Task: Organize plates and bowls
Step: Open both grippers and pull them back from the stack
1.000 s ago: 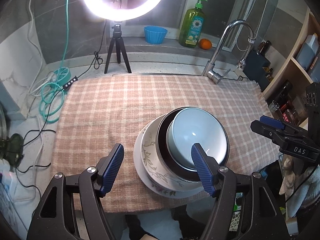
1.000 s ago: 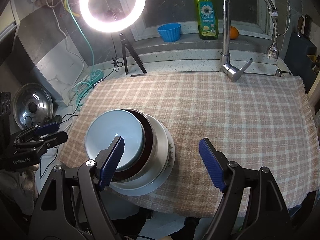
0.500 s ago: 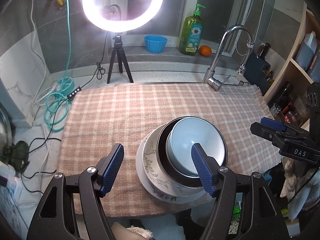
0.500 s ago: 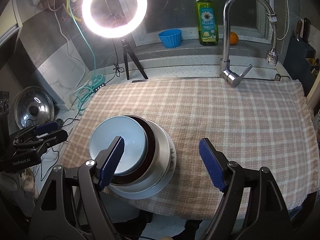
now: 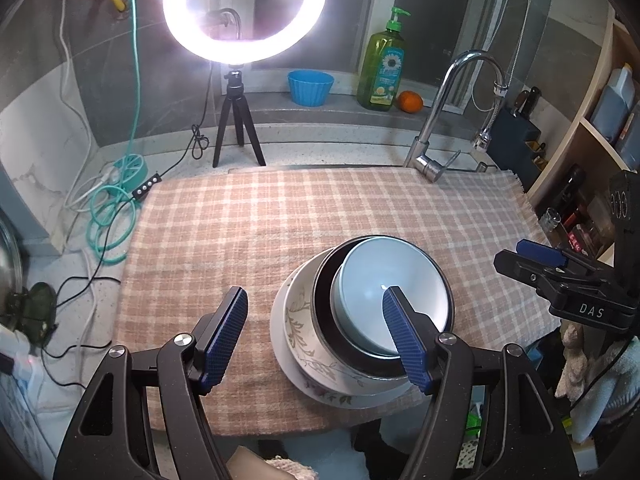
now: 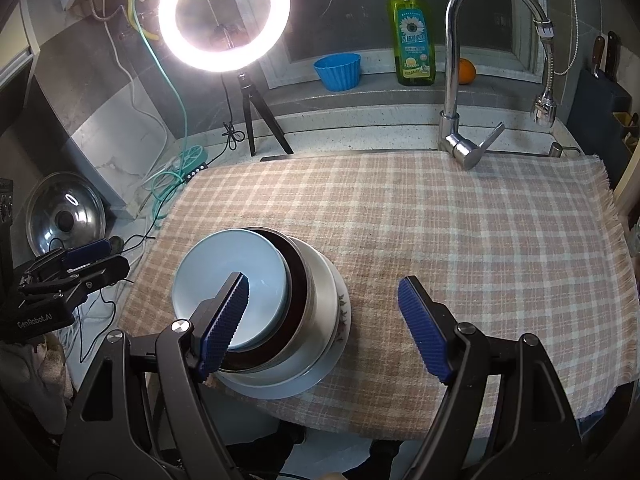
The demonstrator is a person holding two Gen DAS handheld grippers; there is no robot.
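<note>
Two grippers, left gripper and right gripper, jaws wide apart, gripping nothing. One nested stack just ahead near cloth's front edge, at 1 o'clock in left view: pale blue bowl inside dark bowl inside floral white bowl on white plate. Faucet at 1 o'clock far, ring light at 11.
</note>
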